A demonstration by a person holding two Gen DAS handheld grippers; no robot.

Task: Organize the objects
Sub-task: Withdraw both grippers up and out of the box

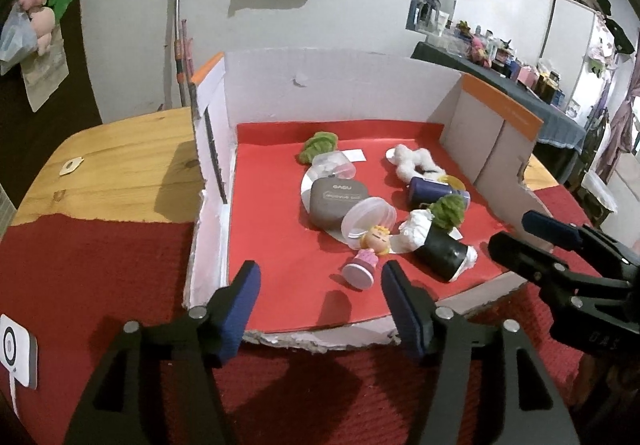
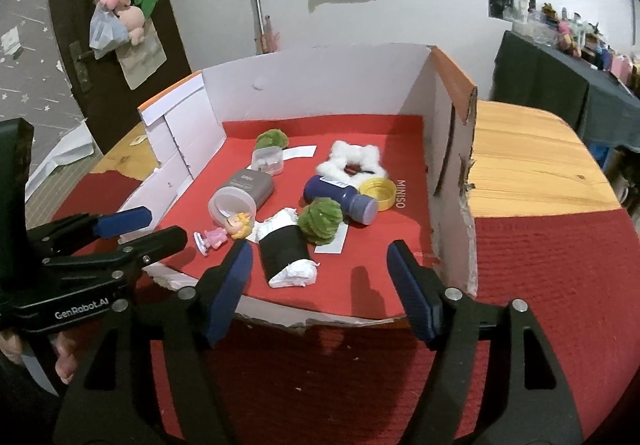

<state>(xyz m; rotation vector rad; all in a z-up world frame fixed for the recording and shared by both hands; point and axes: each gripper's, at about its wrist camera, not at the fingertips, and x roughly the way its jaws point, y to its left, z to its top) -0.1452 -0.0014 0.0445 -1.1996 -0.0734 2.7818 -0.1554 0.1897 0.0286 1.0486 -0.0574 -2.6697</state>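
A white cardboard box (image 1: 320, 93) (image 2: 312, 85) with a red floor and an open front holds the clutter. A small doll (image 1: 370, 251) (image 2: 224, 233) lies by a tipped clear jar (image 1: 368, 219) and a grey case (image 1: 332, 201). Beside them lie a black roll (image 1: 440, 249) (image 2: 282, 251) stuffed with white paper, a green pom-pom (image 2: 320, 221), a blue bottle (image 2: 336, 195), a yellow lid (image 2: 378, 191) and a white fluffy ring (image 2: 352, 161). My left gripper (image 1: 322, 273) hovers open at the box front, near the doll. My right gripper (image 2: 320, 251) stands open near the black roll, holding nothing.
The box sits on a wooden table (image 1: 120, 165) partly covered by a red cloth (image 1: 100, 265). A second green pom-pom (image 1: 318, 147) and a small clear jar (image 1: 334, 165) lie further back. The box's side walls rise at left and right. A white tag (image 1: 16, 345) lies at the cloth's left edge.
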